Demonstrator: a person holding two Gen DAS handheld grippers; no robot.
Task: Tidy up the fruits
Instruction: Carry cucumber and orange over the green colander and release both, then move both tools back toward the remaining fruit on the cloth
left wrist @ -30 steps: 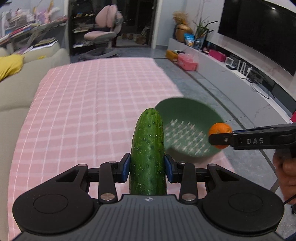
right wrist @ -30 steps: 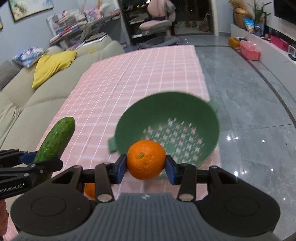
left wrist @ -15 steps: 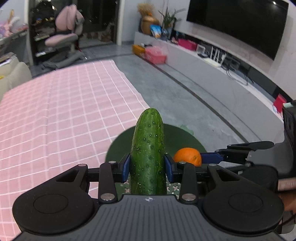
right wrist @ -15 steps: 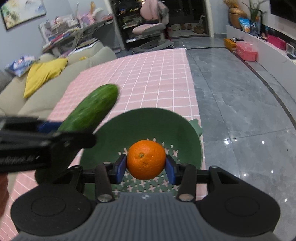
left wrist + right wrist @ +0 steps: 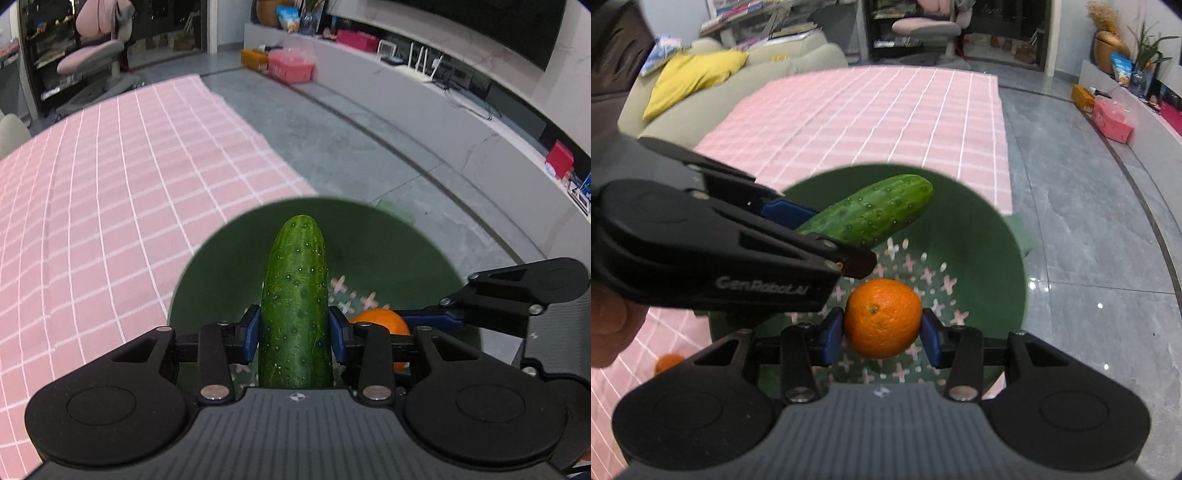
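Left to right. At the far left, low in your right wrist view, a second small orange fruit [image 5: 668,362] lies on the pink checked cloth [image 5: 871,107] covering the worktop, well left of the right jaws and outside the bowl.

Your left gripper [image 5: 294,332] has its jaws clamped on the long green bumpy cucumber [image 5: 295,306], the blue pads pressing both flanks near its lower half. The cucumber runs straight forward from the jaws, its rounded tip out ahead of them and over the round dark-green plastic colander bowl [image 5: 221,266]. In the right wrist view the same cucumber [image 5: 871,212] slants up to the right, held above the bowl's perforated floor; whether it touches the bowl I cannot tell.

Your right gripper [image 5: 882,334] has its jaws clamped on the round orange fruit [image 5: 882,317], gripped at its sides with the stem dimple facing the camera. The orange sits directly between the jaws, over the colander bowl [image 5: 990,236], just below and right of the left jaws. From the left wrist view the orange [image 5: 384,321] shows just right of the left jaws, partly hidden behind them.

The bowl lies beneath both jaws, at the cloth's right edge beside the grey tiled floor [image 5: 1089,221].
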